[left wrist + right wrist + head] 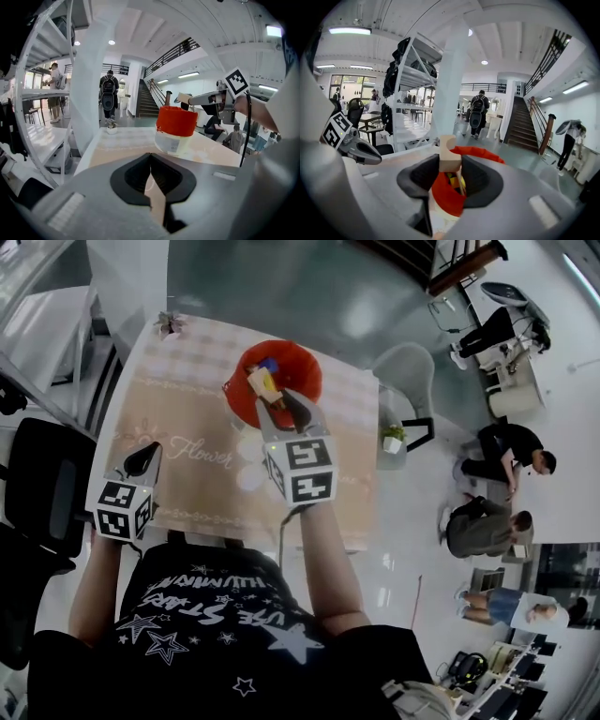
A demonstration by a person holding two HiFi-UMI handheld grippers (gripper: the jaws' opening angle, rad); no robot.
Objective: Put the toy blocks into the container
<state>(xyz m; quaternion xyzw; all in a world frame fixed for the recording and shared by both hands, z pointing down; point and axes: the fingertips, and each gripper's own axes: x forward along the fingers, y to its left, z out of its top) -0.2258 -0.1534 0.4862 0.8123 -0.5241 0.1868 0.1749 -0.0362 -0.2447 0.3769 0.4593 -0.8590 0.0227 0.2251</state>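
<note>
A red-rimmed container (302, 367) stands at the far middle of the table, with coloured blocks (452, 180) inside it. My right gripper (277, 407) hangs over its near rim, shut on a pale wooden block (256, 383). In the right gripper view the wooden block (450, 157) sits between the jaws of that gripper (450, 166), above the container (447, 201). My left gripper (145, 457) is near the table's left front, well short of the container (176, 124). Its jaws (150, 164) meet at the tips with nothing between them.
A small potted plant (170, 324) stands on the table's far left corner. A black chair (42, 493) is on the left, a grey chair (408, 371) on the right. White shelving (42, 93) rises beside the table. People stand and sit farther off.
</note>
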